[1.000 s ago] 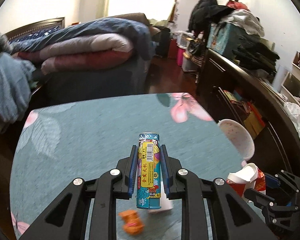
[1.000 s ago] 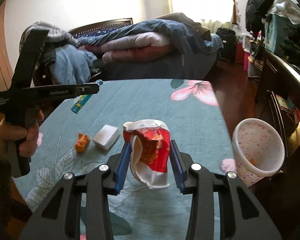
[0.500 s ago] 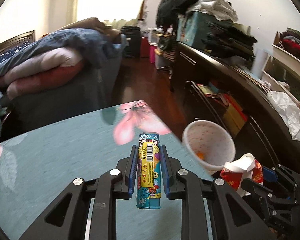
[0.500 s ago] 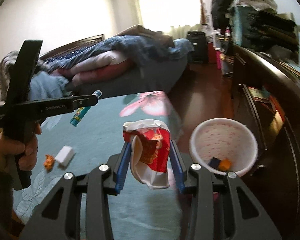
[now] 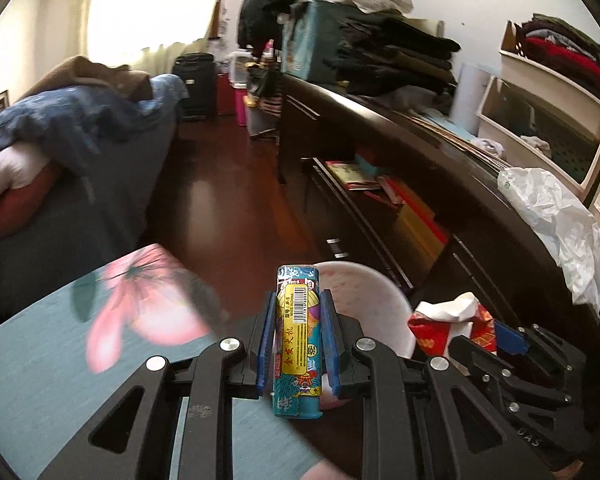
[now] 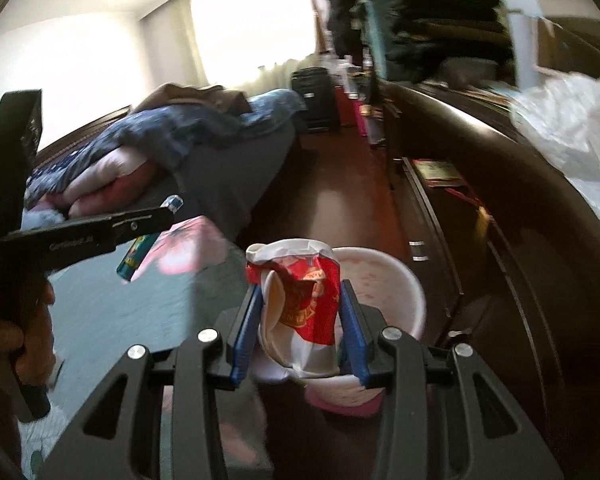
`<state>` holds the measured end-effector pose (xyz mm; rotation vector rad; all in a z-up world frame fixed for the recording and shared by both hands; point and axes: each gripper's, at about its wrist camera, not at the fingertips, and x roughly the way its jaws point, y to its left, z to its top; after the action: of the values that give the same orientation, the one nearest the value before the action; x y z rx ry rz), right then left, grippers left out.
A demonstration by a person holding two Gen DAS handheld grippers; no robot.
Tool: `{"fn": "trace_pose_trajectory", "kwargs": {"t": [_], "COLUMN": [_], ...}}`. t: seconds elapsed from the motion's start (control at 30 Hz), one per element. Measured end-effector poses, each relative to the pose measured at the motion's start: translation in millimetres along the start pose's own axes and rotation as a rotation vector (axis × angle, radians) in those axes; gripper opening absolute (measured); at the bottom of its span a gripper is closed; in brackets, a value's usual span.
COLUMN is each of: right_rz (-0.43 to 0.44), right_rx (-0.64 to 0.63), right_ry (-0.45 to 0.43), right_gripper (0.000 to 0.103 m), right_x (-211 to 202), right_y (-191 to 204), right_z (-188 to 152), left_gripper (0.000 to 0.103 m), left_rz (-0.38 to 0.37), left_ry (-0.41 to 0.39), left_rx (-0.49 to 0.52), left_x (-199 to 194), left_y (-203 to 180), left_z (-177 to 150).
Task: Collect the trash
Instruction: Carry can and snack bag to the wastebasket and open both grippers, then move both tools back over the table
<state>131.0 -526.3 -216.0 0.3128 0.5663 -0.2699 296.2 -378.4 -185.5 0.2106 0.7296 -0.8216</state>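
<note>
My left gripper is shut on a teal lighter with a yellow label, held upright. Just beyond it stands the white, pink-speckled trash bin beside the table's right edge. My right gripper is shut on a crushed red-and-white paper cup, which hangs over the bin. In the left wrist view the cup and the right gripper sit at the lower right. In the right wrist view the left gripper with the lighter is at the left, in a hand.
The teal floral tablecloth ends just left of the bin. A dark dresser with open drawers runs along the right, a white plastic bag on top. A bed piled with blankets stands at the left, dark wooden floor between them.
Both grippers have swung right, from over the table to the bin at its edge, each keeping its load. The orange scrap and white block on the table have left view.
</note>
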Motion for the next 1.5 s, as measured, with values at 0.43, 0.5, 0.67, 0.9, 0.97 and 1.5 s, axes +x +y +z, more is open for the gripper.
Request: {"fn": "trace_pose_trajectory", "kwargs": {"t": [0.43, 0.5, 0.67, 0.9, 0.97, 1.5], "right_rz": [-0.075, -0.08, -0.085, -0.087, -0.088, 0.099], "right_rx": [0.106, 0.116, 0.125, 0.118, 0.105, -0.072], "right_ry": [0.06, 0.078, 0.109, 0.121, 0.117, 0.089], "right_gripper": [0.045, 0.046, 0.05, 0.055, 0.058, 0.072], "right_x": [78, 93, 110, 98, 89, -18], "right_y": [-61, -65, -69, -57, -49, 71], "right_z": [-2, -6, -14, -20, -20, -31], "left_gripper": [0.022, 0.022, 0.048, 0.059, 0.061, 0.073], "left_rz": [0.02, 0.029, 0.044, 0.052, 0.053, 0.266], "left_ry": [0.112, 0.122, 0.091, 0.039, 0.023, -0.04], "left_rx": [0.0, -0.011, -0.032, -0.055, -0.066, -0.164], "left_x": [101, 110, 109, 83, 70, -83], "left_y": [-27, -24, -20, -14, -11, 46], "left_z": [8, 7, 9, 12, 11, -67]}}
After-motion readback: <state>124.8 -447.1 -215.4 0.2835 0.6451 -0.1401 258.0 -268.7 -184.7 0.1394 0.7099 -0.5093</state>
